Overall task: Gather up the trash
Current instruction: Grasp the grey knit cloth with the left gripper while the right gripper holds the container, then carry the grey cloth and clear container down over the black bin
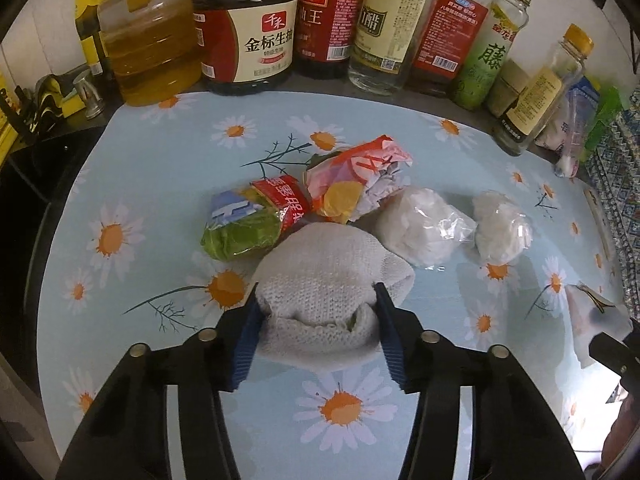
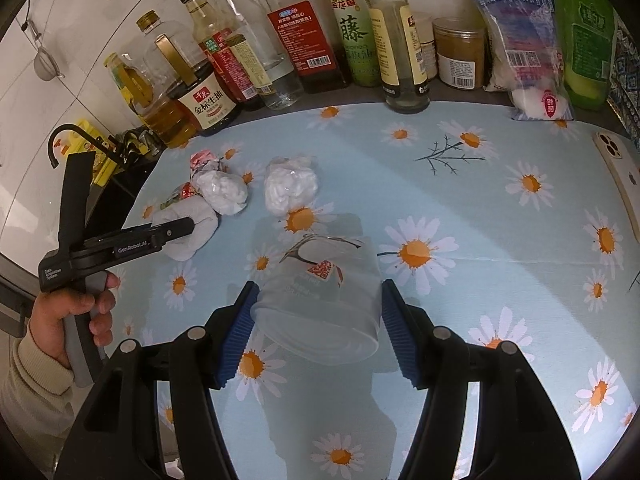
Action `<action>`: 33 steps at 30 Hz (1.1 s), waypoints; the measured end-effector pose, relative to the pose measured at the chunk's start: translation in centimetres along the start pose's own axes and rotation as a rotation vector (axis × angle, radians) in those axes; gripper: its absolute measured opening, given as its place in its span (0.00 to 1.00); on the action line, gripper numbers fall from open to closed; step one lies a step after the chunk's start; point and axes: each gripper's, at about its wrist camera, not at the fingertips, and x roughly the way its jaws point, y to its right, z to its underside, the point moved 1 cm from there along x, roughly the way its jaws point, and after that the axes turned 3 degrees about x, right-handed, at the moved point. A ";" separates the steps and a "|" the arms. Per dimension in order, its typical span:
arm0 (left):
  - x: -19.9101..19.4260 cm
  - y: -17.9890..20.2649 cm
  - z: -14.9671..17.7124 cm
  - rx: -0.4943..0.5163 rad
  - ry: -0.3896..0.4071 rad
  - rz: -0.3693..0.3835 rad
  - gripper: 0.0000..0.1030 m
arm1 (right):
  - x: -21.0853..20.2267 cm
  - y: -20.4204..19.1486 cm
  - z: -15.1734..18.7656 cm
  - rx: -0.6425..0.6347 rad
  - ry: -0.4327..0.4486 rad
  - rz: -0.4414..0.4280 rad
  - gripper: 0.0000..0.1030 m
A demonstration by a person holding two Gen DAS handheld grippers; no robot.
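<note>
Your left hand-held gripper [image 1: 316, 312] pinches the white knitted sock [image 1: 320, 280]; your right hand-held gripper [image 2: 316, 308] clasps the clear plastic cup [image 2: 320, 300], lying sideways. The cup sits right of the sock, so the left carries it rightward.

Translucent plastic cup [image 2: 320, 300] on its side between right hand-held gripper [image 2: 318, 304] pads.

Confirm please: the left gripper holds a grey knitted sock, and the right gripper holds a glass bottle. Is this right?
Not quite. The right gripper holds a translucent plastic cup lying on its side, not a glass bottle; the right wrist view shows it. The left gripper does hold the grey knitted sock.
</note>
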 end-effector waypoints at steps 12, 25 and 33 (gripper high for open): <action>-2.2 -0.4 0.9 -0.006 0.022 0.058 0.42 | 0.5 -2.4 0.0 -0.028 -0.003 -0.001 0.60; -6.5 -3.2 5.4 -0.032 0.058 0.079 0.42 | 0.6 -6.7 2.2 -0.059 -0.020 -0.017 0.60; -9.7 -5.6 9.7 -0.067 0.080 0.074 0.42 | 0.5 -10.9 5.0 -0.113 -0.026 -0.046 0.60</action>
